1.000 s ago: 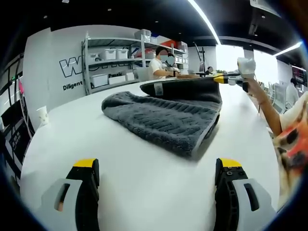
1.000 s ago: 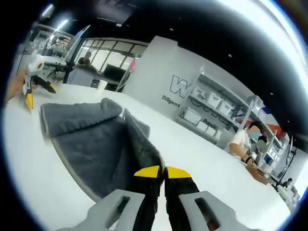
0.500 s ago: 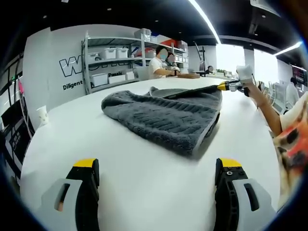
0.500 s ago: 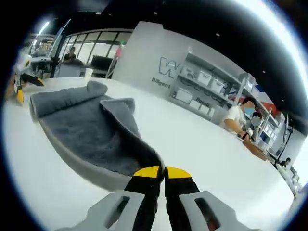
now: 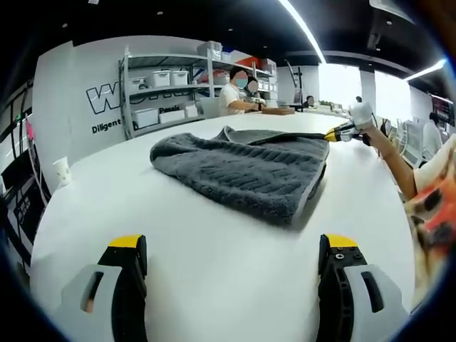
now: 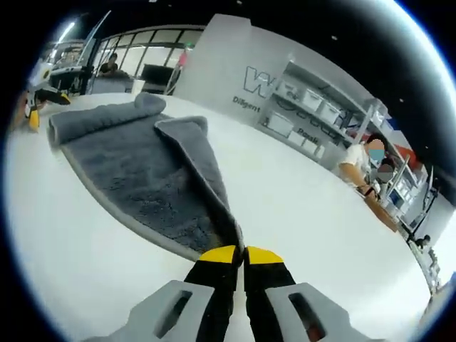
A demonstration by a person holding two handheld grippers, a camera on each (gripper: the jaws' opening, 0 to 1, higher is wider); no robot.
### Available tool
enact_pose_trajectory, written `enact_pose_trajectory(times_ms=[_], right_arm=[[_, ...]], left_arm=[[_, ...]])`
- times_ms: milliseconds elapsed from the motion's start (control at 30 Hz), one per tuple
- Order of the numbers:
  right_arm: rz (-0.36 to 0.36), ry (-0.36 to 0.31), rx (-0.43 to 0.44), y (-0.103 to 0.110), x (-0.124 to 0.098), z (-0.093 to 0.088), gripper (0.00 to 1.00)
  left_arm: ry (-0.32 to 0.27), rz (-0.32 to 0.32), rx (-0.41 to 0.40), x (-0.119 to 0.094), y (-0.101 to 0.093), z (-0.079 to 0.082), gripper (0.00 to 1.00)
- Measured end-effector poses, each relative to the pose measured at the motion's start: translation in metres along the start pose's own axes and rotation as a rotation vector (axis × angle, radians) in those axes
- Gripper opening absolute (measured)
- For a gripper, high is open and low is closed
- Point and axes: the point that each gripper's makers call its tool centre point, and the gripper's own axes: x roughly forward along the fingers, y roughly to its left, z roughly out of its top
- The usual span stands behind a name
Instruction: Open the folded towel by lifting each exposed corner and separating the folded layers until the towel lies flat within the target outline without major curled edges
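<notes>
Left tool: jaws spread wide, grasping nothing, hovering low over the white counter just short of the towel's near edge.

Right tool: jaws clenched on a corner of the grey towel, top layer drawn out from the pile toward the camera as a long narrow flap. In the left gripper view the right tool sits at the towel's far right corner, low, near the counter surface.

Towel lies mid-counter, still bunched: thick fold on the near side, a rolled ridge along the far edge in the right gripper view. Not flat yet. No target outline visible on the counter, so can't tell placement against it.

Step in hand, as I judge it: peel the held layer outward and lay it down.
- keep the pull low and along the counter, so the layer underneath doesn't drag
- the free left tool could pin or take the opposite thick edge
- set the corner down taut before letting go, else it curls

Far: a paper cup at the counter's left edge, shelving with bins, a person seated at the back.
</notes>
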Motion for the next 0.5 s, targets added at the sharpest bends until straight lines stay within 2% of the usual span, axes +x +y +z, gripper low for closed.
enact_pose_trajectory(times_ms=[500], right_arm=[[-0.003,0.018,0.015,-0.02,-0.012,-0.02,0.0]], left_arm=[[-0.001,0.001,-0.002,0.0,0.0,0.0,1.0]])
